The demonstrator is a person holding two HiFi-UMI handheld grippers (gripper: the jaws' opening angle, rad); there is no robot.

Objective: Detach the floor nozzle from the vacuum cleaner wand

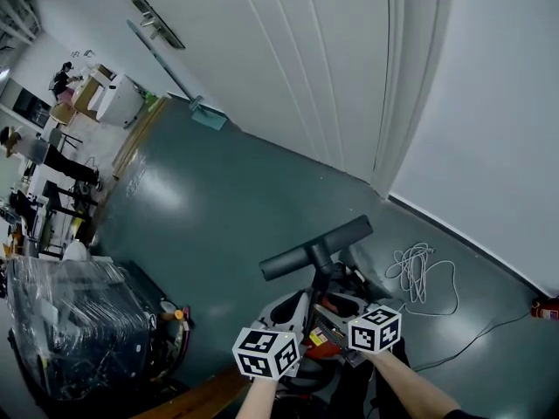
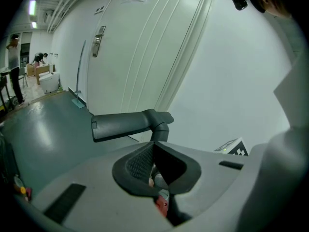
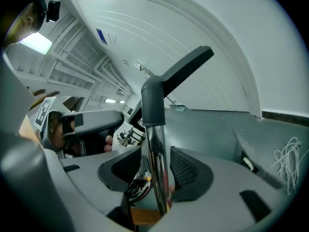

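The dark grey floor nozzle (image 1: 314,247) is a T-shaped bar held up off the floor, on the end of a chrome wand (image 3: 157,163). In the right gripper view the wand runs upright between the pads of my right gripper (image 3: 157,167), which is open; a gap shows beside the left pad. My left gripper (image 2: 154,166) is shut, its pads meeting with nothing visible between them, and the nozzle (image 2: 128,124) lies just beyond its tips. In the head view both marker cubes (image 1: 265,353) (image 1: 376,328) sit low, below the nozzle.
A white door (image 1: 262,59) and wall stand behind. A loose white cable (image 1: 419,269) lies on the grey floor to the right. A plastic-wrapped cart (image 1: 70,312) is at the left, and a wooden edge (image 1: 205,400) near the bottom. People stand far off at the left.
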